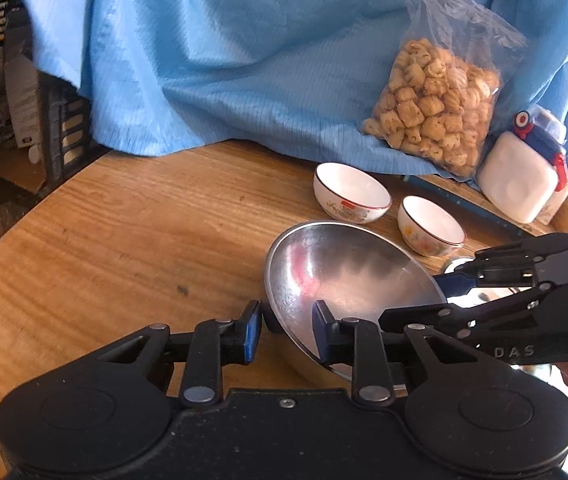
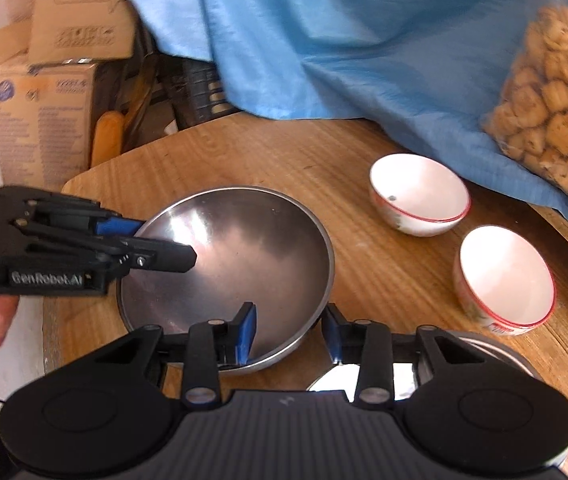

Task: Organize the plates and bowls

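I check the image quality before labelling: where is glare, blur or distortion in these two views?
Left wrist view: fisheye bends the table edge; a pink-white reflection lies in the steel bowl; overexposed at the lower right. Right wrist view: bright glare in the steel bowl; the snack bag is slightly soft; dark corners.

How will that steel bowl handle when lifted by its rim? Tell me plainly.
The steel bowl looks thin and rigid, so probably light and stiff. Its polished, curved wall may slip in pads; the left gripper and right gripper straddle opposite rim edges, which should steady it. Its rounded bottom could rock on the table if pushed.
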{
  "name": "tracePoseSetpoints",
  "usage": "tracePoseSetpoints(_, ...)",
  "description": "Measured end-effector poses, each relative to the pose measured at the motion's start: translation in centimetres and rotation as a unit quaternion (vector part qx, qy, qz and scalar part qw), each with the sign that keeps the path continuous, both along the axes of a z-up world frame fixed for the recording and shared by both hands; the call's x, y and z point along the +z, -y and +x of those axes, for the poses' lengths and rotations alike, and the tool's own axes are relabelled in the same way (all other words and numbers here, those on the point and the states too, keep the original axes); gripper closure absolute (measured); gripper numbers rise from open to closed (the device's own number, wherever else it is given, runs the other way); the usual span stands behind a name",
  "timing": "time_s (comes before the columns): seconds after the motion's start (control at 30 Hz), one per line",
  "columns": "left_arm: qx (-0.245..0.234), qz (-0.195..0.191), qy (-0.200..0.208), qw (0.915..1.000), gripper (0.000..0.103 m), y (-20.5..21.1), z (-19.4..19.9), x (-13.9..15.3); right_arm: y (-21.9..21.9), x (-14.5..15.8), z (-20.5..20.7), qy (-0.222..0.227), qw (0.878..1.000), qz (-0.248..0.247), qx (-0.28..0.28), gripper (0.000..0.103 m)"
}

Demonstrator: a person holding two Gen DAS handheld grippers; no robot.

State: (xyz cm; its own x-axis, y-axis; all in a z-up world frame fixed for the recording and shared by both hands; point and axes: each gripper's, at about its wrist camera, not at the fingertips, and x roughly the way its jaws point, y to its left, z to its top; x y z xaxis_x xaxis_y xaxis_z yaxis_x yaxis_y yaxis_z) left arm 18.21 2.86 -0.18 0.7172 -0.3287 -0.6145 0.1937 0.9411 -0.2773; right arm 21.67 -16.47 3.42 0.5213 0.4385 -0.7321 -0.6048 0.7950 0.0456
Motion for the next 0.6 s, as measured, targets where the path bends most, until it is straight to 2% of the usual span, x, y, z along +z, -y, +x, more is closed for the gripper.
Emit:
tracePoseSetpoints(0.03,-0.003,-0.005,0.0,1.0,0.072,-0.2,-0.3,0.1,-0.1,0.1,-0.3,0.003,1.0,-0.001,0.004,0.057)
tracePoseSetpoints(0.1,-0.004,-0.018,0.007,0.9998,0.059,-0.8,-0.7,0.5,0.0,0.3,-0.7,0.011,1.0,-0.002,0.006,0.046)
tracePoseSetpoints(0.17,0.0,-0.028,0.017,0.9995,0.038,-1.4,-1.0,1.3,0.4,0.6,-0.9,0.019,1.0,0.004,0.001,0.036)
tracePoseSetpoints(0.2,0.006,-0.028,0.024,0.9993,0.034,-1.5,-1.1,1.7,0.8,0.8,-0.9,0.023,1.0,0.011,-0.004,0.031)
tracePoseSetpoints(0.27,0.018,-0.022,0.047,0.9985,0.017,-1.6,-1.4,2.6,1.7,1.1,-0.9,0.027,0.999,0.021,-0.011,0.021)
tracePoseSetpoints(0.3,0.021,-0.019,0.057,0.998,0.012,-1.7,-1.5,2.9,2.1,1.2,-0.9,0.029,0.999,0.025,-0.011,0.016)
tracePoseSetpoints(0.33,0.021,-0.016,0.068,0.9973,0.0,-1.6,-1.6,3.2,2.4,1.3,-0.9,0.03,0.999,0.03,-0.009,0.015)
tracePoseSetpoints(0.43,0.002,-0.004,0.096,0.9954,0.001,-1.0,-1.5,3.8,3.2,1.4,-0.9,0.033,0.999,0.04,-0.001,0.008)
tracePoseSetpoints(0.6,-0.009,0.032,0.093,0.9951,0.001,1.2,-0.2,4.7,4.6,2.1,-1.5,0.061,0.997,0.055,0.005,0.001)
